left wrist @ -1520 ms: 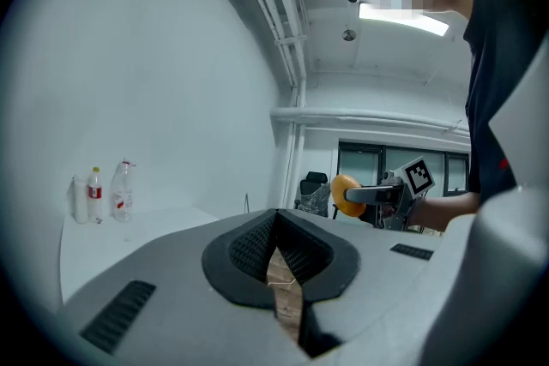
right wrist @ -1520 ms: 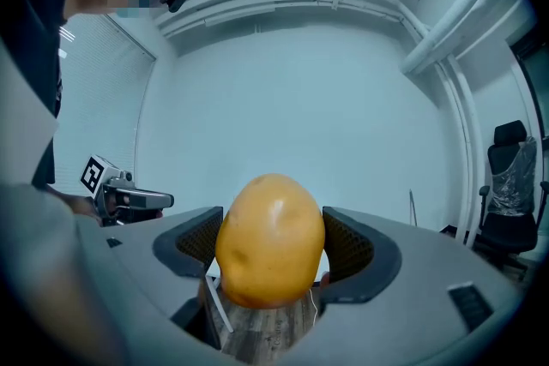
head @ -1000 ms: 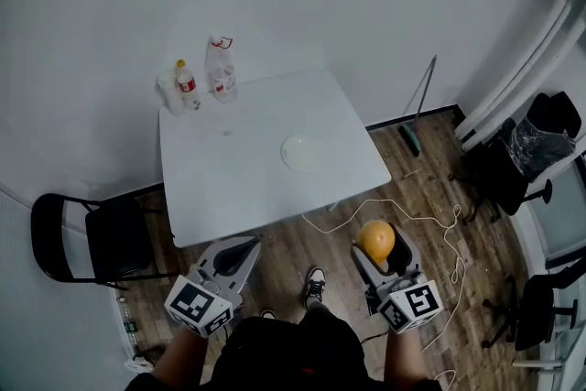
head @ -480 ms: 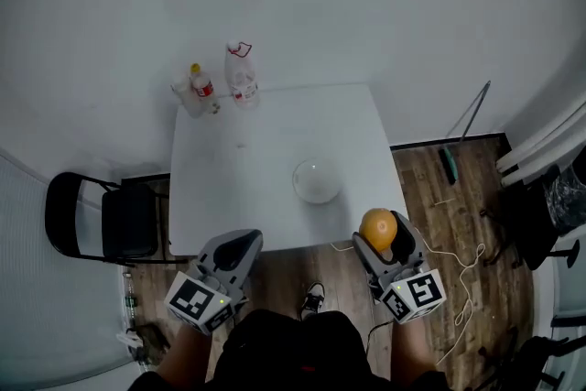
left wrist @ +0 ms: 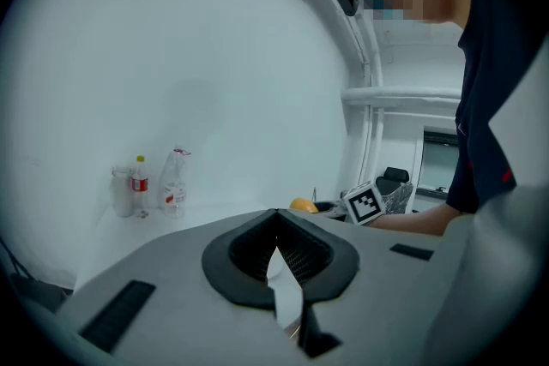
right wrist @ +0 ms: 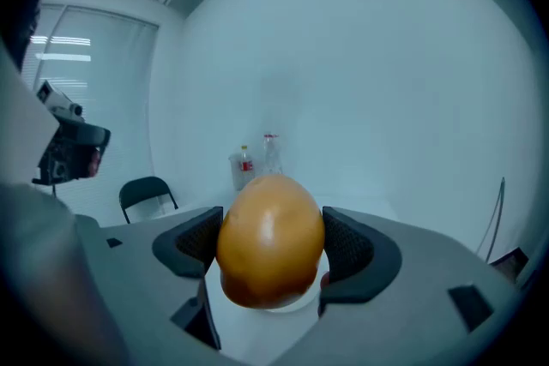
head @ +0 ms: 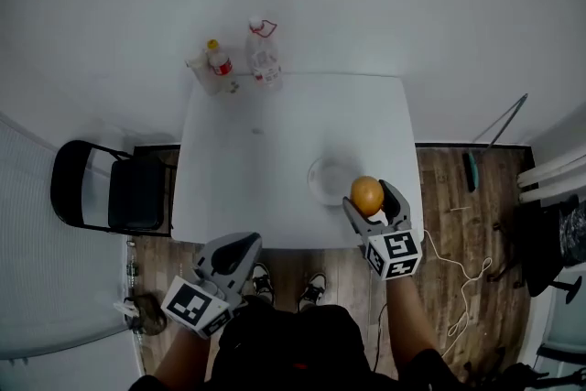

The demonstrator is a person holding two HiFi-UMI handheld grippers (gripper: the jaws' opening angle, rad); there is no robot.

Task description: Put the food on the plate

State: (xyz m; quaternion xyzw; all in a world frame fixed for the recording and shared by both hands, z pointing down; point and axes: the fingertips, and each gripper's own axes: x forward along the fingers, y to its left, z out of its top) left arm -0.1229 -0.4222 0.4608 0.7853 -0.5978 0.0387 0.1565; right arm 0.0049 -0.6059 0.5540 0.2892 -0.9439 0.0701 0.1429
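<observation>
The right tool [head: 371, 199] clamps the orange food [head: 366, 194] by the plate [head: 318, 181], presumably to set it there; the left tool [head: 236, 250] hangs closed and empty, clear of the counter [head: 256, 169].

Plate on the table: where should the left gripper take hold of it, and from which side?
Probably its near-left rim, coming in low from the table's front edge. The plate lies flat, so only the rim offers a pinch, and the right gripper holds the orange at its right edge.
</observation>
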